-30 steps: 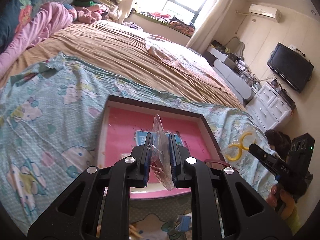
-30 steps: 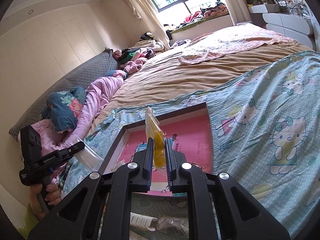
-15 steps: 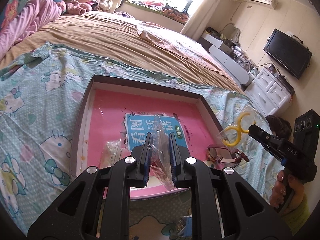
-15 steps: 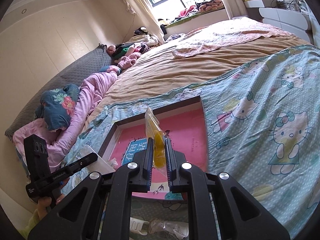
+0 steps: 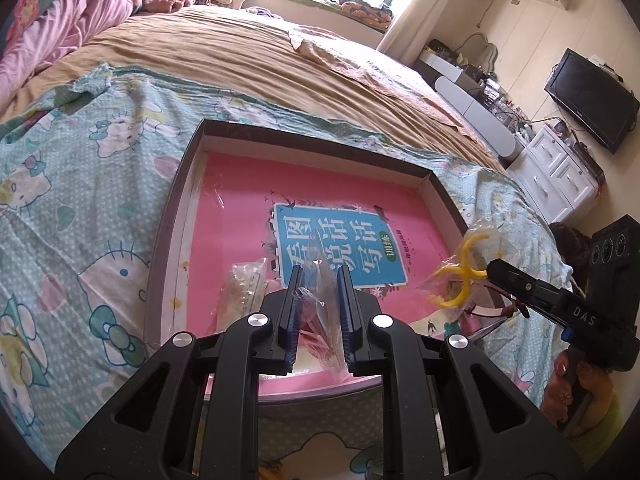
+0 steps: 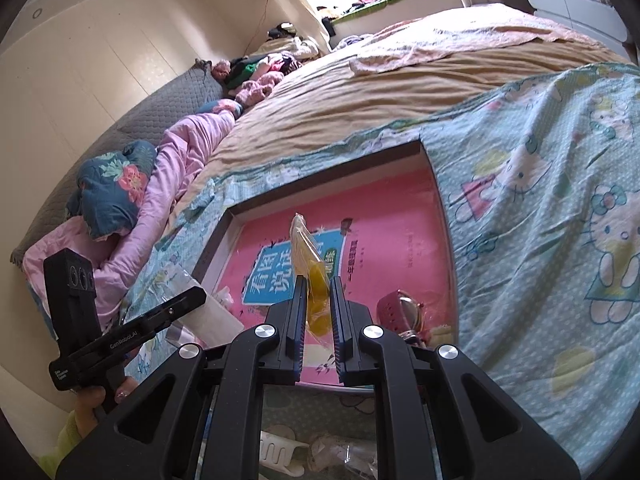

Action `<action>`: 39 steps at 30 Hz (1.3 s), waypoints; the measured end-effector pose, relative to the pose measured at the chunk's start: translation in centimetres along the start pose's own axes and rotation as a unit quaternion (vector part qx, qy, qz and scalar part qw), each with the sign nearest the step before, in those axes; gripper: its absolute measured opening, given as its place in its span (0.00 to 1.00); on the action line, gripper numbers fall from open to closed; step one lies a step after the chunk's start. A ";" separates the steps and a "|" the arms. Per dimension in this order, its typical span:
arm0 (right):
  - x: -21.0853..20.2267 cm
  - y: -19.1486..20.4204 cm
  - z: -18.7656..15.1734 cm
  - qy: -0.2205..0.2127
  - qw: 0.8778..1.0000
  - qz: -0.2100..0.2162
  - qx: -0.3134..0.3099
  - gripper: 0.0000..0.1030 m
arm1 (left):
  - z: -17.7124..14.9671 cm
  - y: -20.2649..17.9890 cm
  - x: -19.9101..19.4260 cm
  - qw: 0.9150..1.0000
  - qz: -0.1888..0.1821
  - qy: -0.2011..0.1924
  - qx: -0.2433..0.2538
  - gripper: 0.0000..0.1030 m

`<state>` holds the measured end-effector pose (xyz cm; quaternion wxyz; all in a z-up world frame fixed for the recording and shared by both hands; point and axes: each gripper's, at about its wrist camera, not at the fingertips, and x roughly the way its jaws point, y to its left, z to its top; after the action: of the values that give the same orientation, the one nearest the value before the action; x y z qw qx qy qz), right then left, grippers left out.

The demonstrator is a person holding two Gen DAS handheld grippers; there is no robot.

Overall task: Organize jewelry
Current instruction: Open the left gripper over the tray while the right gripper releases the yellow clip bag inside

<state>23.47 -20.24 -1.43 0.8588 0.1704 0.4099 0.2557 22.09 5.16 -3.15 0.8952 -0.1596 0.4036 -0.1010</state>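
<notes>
A dark-rimmed shallow box (image 5: 176,184) with a pink book (image 5: 240,184) lining its floor lies on the bed. My left gripper (image 5: 319,280) is shut on a clear bag of pink-red jewelry (image 5: 320,320) above the box's near edge. My right gripper (image 6: 318,292) is shut on a clear bag with a yellow piece (image 6: 310,264), which also shows in the left wrist view (image 5: 464,276) at the box's right edge. A clear bag of pale jewelry (image 5: 240,288) and a pink watch (image 6: 394,308) lie in the box.
The box sits on a Hello Kitty sheet (image 5: 68,184) over a tan bedspread (image 5: 224,52). A white hair clip (image 6: 280,454) and loose clear bags (image 6: 344,454) lie near me. White drawers (image 5: 560,168) and a TV (image 5: 592,100) stand to the right.
Both grippers have tipped down and moved closer over the box, each still holding its bag. The book's blue label and the items in the box have come into view.
</notes>
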 end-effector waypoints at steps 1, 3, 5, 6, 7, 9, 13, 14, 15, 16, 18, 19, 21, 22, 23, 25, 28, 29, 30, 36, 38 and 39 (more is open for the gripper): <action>0.3 0.1 -0.1 0.005 1.000 -0.003 -0.001 0.11 | 0.0 0.1 0.0 1.000 0.001 0.001 -0.001 0.09; 0.6 0.1 -0.3 0.009 1.000 -0.004 0.001 0.11 | 0.0 0.2 0.0 1.000 0.002 0.003 -0.004 0.10; 0.7 0.2 -0.4 0.010 1.000 -0.011 -0.003 0.11 | 0.0 0.3 -0.1 1.000 0.005 0.005 -0.005 0.10; 0.7 0.3 -0.4 0.011 1.000 -0.014 -0.004 0.11 | 0.0 0.3 -0.1 1.000 0.007 0.005 -0.004 0.10; 0.8 0.2 -0.5 0.013 1.000 -0.016 -0.004 0.11 | 0.0 0.3 -0.2 1.000 0.008 0.005 -0.003 0.10; 0.8 0.2 -0.6 0.014 1.000 -0.018 -0.003 0.11 | 0.0 0.3 -0.3 1.000 0.012 0.006 -0.003 0.12; 0.6 0.3 -0.6 0.016 0.999 -0.031 -0.005 0.12 | -0.1 0.5 -0.3 1.000 0.018 0.012 -0.007 0.21; 0.6 0.3 -0.7 0.016 0.999 -0.035 -0.005 0.13 | -0.2 0.4 -0.4 1.000 0.019 0.013 -0.007 0.22; 0.5 0.2 -0.8 0.016 0.999 -0.042 -0.004 0.13 | -0.2 0.4 -0.4 1.000 0.019 0.013 -0.006 0.22; 0.3 0.1 -1.0 0.014 0.999 -0.043 -0.002 0.13 | -0.2 0.4 -0.5 1.000 0.020 0.013 -0.005 0.23; 0.1 -0.1 -1.1 0.013 0.999 -0.045 0.001 0.13 | -0.2 0.3 -0.8 1.000 0.022 0.012 -0.005 0.25; 0.0 -0.1 -1.2 0.011 0.999 -0.049 0.000 0.13 | -0.1 0.4 -1.0 1.000 0.021 0.010 -0.006 0.26; -0.4 -0.2 -1.3 0.009 0.999 -0.050 0.000 0.18 | -0.1 0.4 -1.3 1.000 0.022 0.008 -0.008 0.26; -0.6 -0.3 -1.3 0.008 0.999 -0.049 0.001 0.20 | -0.1 0.4 -1.5 1.000 0.021 0.008 -0.009 0.26; -0.9 -0.3 -1.3 0.006 0.999 -0.049 0.002 0.22 | -0.1 0.5 -1.5 1.000 0.021 0.007 -0.010 0.26; -1.4 -0.4 -1.3 0.000 0.999 -0.053 0.002 0.27 | 0.0 0.4 -1.9 1.000 0.021 0.005 -0.011 0.27; -2.1 -0.3 -1.2 -0.008 0.998 -0.056 0.000 0.38 | 0.2 0.5 -2.5 1.000 0.020 -0.001 -0.013 0.27; -2.4 -0.3 -1.2 -0.011 0.998 -0.058 -0.001 0.40 | 0.3 0.6 -2.7 1.000 0.020 -0.003 -0.014 0.27; -2.6 -0.3 -1.2 -0.013 0.998 -0.059 -0.001 0.41 | 0.3 0.7 -2.9 1.000 0.020 -0.005 -0.014 0.27; -4.1 -0.1 -0.9 -0.031 0.997 -0.066 -0.003 0.58 | 0.6 0.8 -4.1 1.000 0.018 -0.014 -0.022 0.27; -4.4 0.0 -0.9 -0.035 0.997 -0.067 -0.004 0.62 | 0.6 0.9 -4.6 0.999 0.017 -0.018 -0.024 0.30; -4.6 0.1 -0.8 -0.037 0.997 -0.067 -0.005 0.62 | 0.7 0.8 -4.8 0.999 0.017 -0.019 -0.025 0.39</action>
<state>20.35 -22.76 0.94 0.8894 0.1471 0.3873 0.1931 19.54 7.51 0.27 0.9000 -0.1768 0.3917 -0.0726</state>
